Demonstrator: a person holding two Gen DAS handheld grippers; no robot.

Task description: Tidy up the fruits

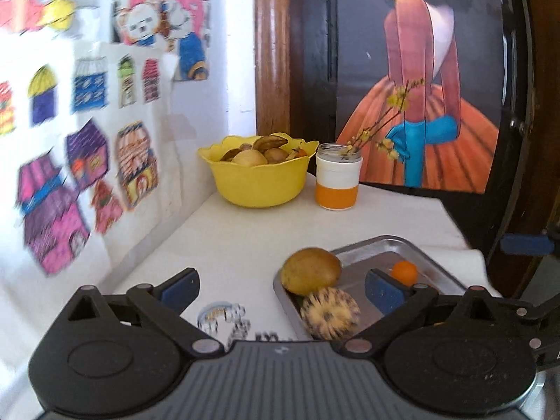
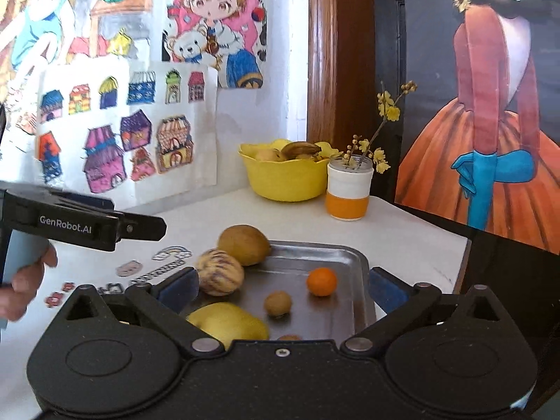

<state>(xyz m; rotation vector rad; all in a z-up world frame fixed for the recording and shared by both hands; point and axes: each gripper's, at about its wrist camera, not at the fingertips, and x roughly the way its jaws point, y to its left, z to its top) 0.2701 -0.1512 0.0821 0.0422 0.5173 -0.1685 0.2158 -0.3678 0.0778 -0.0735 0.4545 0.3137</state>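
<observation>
A steel tray [image 2: 353,255] on the white table holds a brown-green fruit [image 2: 244,244], a striped melon [image 2: 219,272], a small orange [image 2: 321,281], a small brown fruit [image 2: 277,303] and a yellow pear [image 2: 227,323]. A yellow bowl [image 2: 287,178] at the back holds several fruits. My right gripper [image 2: 280,288] is open and empty above the tray's near side. My left gripper [image 1: 280,288] is open and empty over the tray's left edge, with the brown-green fruit [image 1: 311,271], striped melon [image 1: 330,313] and orange [image 1: 404,272] between its fingers' spread. The left gripper also shows at the left of the right wrist view [image 2: 147,227].
A white and orange jar [image 2: 348,190] with yellow flower twigs stands right of the bowl. Children's drawings cover the wall at left. A dark painted panel stands behind the table at right. Stickers [image 2: 171,255] lie on the table left of the tray.
</observation>
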